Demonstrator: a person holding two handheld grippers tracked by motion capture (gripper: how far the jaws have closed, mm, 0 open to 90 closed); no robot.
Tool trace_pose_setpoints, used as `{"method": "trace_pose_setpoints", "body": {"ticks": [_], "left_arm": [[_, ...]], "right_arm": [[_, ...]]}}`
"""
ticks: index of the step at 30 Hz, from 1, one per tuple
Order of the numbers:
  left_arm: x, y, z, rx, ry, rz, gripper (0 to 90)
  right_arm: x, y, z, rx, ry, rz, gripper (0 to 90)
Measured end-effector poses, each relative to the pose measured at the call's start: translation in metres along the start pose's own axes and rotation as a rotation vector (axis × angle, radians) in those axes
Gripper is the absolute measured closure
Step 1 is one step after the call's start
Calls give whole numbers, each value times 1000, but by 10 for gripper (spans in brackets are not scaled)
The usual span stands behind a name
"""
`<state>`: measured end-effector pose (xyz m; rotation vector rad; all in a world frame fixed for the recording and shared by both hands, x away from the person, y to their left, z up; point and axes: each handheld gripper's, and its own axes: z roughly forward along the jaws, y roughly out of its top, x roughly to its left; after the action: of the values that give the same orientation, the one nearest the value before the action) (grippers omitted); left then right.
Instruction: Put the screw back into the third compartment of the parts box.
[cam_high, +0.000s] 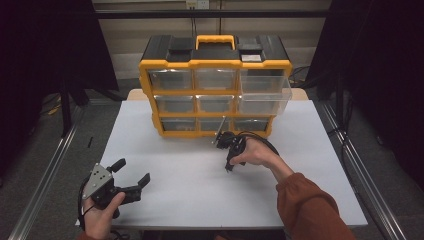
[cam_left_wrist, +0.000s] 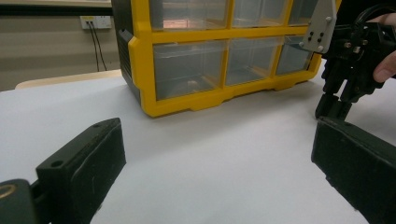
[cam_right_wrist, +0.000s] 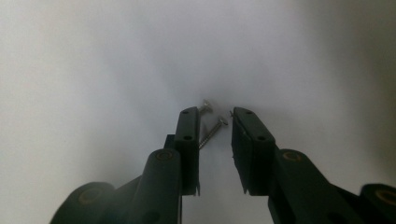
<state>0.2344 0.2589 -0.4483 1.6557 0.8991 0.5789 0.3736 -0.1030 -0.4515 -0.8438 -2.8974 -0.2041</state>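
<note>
Covering the desk, white table (cam_high: 165, 200), dark curtains (cam_high: 45, 60) around, left hand-held gripper (cam_high: 134, 176) wide, right hand-held gripper (cam_right_wrist: 215, 122) narrow around screws (cam_right_wrist: 212, 130).

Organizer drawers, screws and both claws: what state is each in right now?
Drawer organizer: upright on the table.
Right-hand drawer: pulled out; the others look pushed in.
Screws: lying on the table between the right claw's jaws, not yet clamped.
Right claw: pointing down, narrowly open.
Left claw: wide open, holding nothing.
</note>
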Motion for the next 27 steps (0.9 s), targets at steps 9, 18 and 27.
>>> {"method": "trace_pose_setpoints", "body": {"ticks": [9, 18, 27], "left_arm": [[-1, 0, 0, -1, 2, -8, 28], [0, 0, 1, 2, 0, 1, 28], [0, 0, 0, 4, 1, 4, 28]], "right_arm": [[-2, -3, 1, 9, -2, 9, 772], [-3, -3, 2, 27, -22, 0, 831], [-2, 0, 3, 51, -32, -1, 857]]}}
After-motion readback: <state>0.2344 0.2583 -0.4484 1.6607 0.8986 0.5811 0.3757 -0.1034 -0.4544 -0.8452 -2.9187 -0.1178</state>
